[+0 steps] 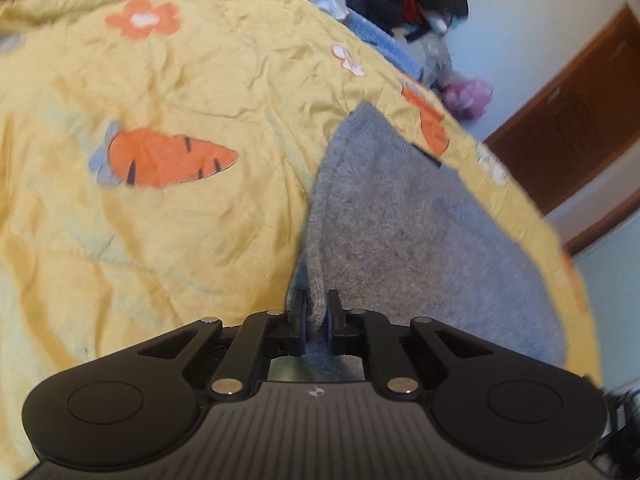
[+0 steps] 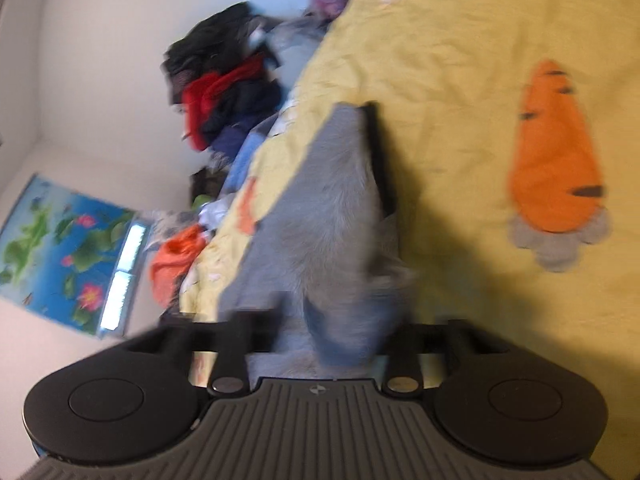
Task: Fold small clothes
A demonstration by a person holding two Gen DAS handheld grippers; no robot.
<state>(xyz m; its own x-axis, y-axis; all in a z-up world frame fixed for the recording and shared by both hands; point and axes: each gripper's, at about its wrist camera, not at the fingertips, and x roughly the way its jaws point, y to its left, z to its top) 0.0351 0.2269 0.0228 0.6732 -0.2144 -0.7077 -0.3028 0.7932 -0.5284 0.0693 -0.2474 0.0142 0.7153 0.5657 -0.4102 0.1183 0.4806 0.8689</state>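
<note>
Left tongs are pinched tight on an edge of the fuzzy grey knit garment, which lies on the yellow carrot-print bedspread. Right tongs look spread wide around the same grey cloth, but that view's blurry.

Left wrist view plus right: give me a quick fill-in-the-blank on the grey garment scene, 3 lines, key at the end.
1. The left gripper is shut on the ____ garment.
2. The yellow bedspread is printed with orange ____.
3. In the right wrist view, the right gripper's jaws stand ____ around the cloth.

Missing words: grey; carrots; open
</note>
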